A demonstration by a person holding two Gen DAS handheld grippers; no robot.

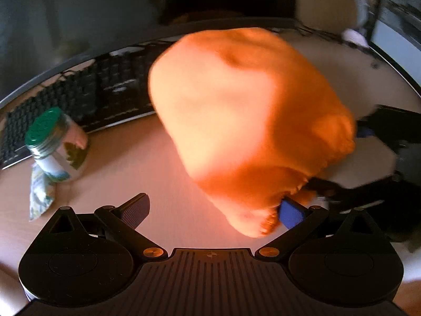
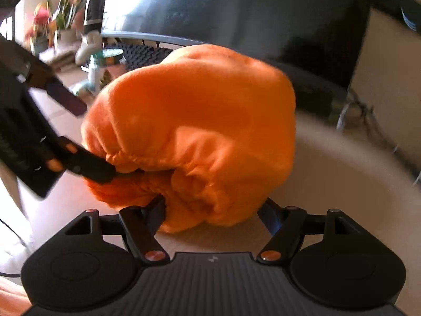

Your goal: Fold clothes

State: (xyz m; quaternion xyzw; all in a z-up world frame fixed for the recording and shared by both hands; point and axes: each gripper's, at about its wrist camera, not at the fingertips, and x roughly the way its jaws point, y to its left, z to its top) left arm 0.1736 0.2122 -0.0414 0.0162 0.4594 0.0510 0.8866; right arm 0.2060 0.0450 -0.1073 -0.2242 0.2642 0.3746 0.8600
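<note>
On top of the light wooden desk (image 1: 126,163) sits a soft, fuzzy orange piece of clothing (image 1: 244,121), bunched up into a big round lump. Its gathered stretchy edge faces the two claws.

The left gripper (image 1: 213,210) has its two fingers spread wide. One blue finger pad (image 1: 290,214) touches the lump's edge, and the other finger is out in the open with nothing against it, so it is let go.

The right gripper (image 2: 214,214) is also spread apart. The bottom of the lump sits between its fingers, but I cannot tell if they squeeze it.

Behind the lump lies a black computer keyboard (image 1: 86,97), and a dark screen (image 2: 236,10) stands past that. Near the keyboard is a glass jar with a green lid (image 1: 56,144).
</note>
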